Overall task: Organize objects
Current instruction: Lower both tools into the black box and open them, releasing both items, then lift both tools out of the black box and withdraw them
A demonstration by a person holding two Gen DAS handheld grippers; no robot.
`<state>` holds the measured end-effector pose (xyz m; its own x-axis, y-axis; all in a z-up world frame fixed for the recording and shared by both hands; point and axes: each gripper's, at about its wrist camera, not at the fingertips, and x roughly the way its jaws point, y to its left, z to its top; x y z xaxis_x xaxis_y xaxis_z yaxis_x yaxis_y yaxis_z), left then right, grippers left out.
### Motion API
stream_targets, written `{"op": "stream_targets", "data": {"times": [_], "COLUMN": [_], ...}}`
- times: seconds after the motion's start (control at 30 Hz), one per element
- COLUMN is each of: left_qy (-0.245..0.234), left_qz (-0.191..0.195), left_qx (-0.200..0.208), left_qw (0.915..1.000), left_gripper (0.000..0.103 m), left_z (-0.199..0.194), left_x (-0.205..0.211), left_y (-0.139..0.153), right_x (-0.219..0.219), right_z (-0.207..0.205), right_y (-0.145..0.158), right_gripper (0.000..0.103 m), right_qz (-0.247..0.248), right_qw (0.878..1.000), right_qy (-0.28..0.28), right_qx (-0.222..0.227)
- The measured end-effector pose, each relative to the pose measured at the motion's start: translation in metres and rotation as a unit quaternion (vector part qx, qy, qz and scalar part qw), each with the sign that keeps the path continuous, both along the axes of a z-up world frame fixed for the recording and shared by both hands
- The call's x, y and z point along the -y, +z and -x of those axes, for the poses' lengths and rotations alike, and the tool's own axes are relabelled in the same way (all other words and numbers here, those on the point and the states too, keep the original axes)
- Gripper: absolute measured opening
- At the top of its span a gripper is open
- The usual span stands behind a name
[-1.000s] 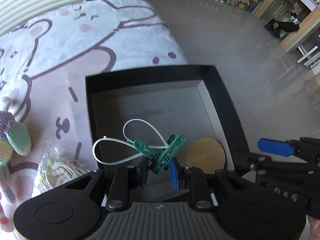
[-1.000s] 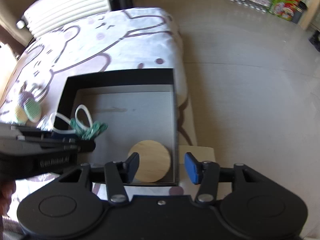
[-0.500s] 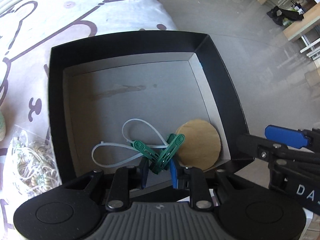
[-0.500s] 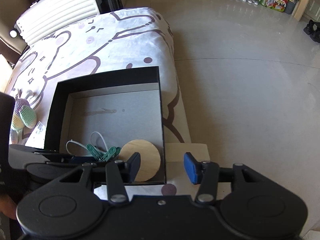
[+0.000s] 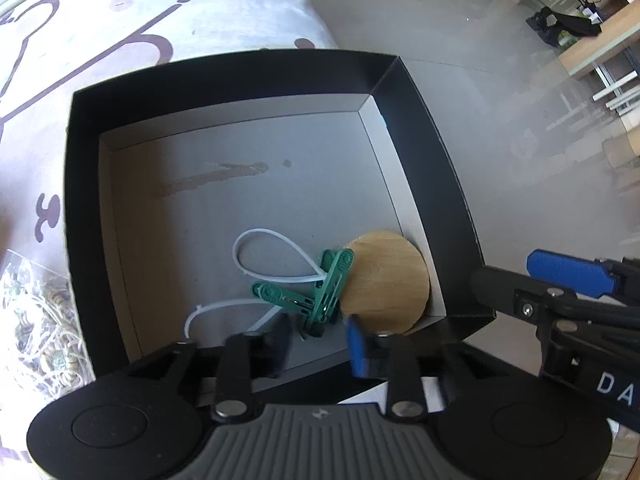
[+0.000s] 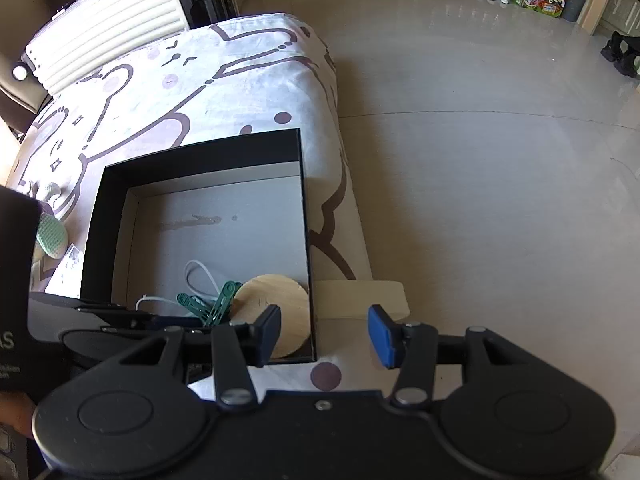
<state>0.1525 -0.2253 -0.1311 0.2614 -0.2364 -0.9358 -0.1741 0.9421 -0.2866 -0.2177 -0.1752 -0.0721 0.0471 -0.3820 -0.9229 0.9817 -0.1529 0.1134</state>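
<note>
A black box (image 5: 224, 68) with a grey floor sits on the patterned cloth. Inside it lie green clothes pegs (image 5: 316, 296) tied with white zip ties (image 5: 276, 240), next to a round wooden disc (image 5: 388, 280). My left gripper (image 5: 318, 346) is open just behind the pegs, over the box's near edge; the pegs rest on the box floor. My right gripper (image 6: 326, 334) is open and empty over the box's near right corner (image 6: 312, 356). The pegs (image 6: 212, 308) and disc (image 6: 280, 308) also show in the right wrist view.
A clear bag of small items (image 5: 36, 320) lies left of the box. A knitted toy (image 6: 50, 232) lies further left. A white suitcase (image 6: 112, 20) stands behind the cloth. The table edge drops to a tiled floor (image 6: 500, 140) on the right.
My left gripper carried the green pegs forward and down into the box, then opened and let them go beside the wooden disc. The right gripper stayed open and rose slightly.
</note>
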Motion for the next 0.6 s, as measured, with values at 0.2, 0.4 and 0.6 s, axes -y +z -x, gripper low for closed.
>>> {"op": "stream_targets", "data": {"times": [0.2,0.4,0.6], "left_qy": [-0.004,-0.003,-0.002], "left_qz": [0.008,-0.01,-0.05], "left_qx": [0.013,0.039,0.071], "left_qw": [0.9999,0.9992,0.9962], "left_gripper": [0.061,0.064,0.068], "left_z": [0.005,0.021,0.042], "left_x": [-0.004,-0.011,-0.023], "left_y": [0.012,0.034,0.061], "right_x": [-0.004,-0.009,-0.016], "right_z": [-0.001,-0.004,-0.006], "right_y": [0.003,0.009,0.021], "right_gripper": [0.05,0.05,0.05], "right_qz": [0.003,0.01,0.033], "right_qw": [1.0,1.0,0.999], "right_qy": [-0.006,-0.015,-0.03], "right_qx": [-0.005,-0.012,-0.003]}}
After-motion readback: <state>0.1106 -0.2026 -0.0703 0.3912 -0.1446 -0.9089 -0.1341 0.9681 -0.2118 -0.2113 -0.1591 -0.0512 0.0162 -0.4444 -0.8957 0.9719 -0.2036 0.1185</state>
